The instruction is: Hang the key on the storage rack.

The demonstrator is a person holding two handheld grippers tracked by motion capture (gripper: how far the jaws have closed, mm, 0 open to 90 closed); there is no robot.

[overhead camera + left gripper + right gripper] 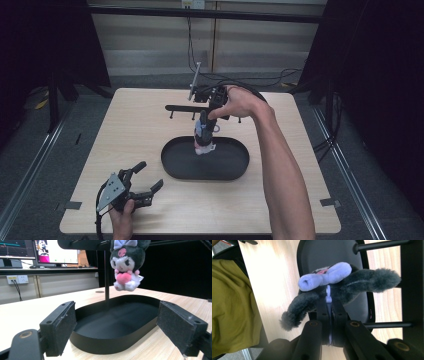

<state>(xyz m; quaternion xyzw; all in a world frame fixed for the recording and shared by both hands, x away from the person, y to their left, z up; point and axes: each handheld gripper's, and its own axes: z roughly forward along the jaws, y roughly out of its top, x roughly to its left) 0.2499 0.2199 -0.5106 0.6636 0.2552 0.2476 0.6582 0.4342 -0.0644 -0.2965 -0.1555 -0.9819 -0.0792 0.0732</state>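
While the high view gave the overall layout, the detail sat in the two gripper views. From above, the right gripper (205, 134) hung point-down over the black oval tray (227, 172) at mid-table, with the plush toy (204, 142) dangling below it just above the tray floor; toy features were too small to read there. The left gripper view showed the toy's front (126, 263): dark grey fuzzy head, lilac bow, pink heart held at the chest, white feet, hanging clear of the tray (107, 345). A thin black rack post (107, 277) stood behind it. The right gripper view showed the top instead: lilac bow, two long fuzzy grey ears (342, 290), and a small pale loop tag pinched between jaws closed fully together. Tray was matte, smooth, low-walled; table (140, 130) was light wood grain. The left gripper (148, 181) rested at the near left of the table, jaws spread wide, nothing between its rough black pads (62, 325). The black rack (185, 107) stood behind the tray.
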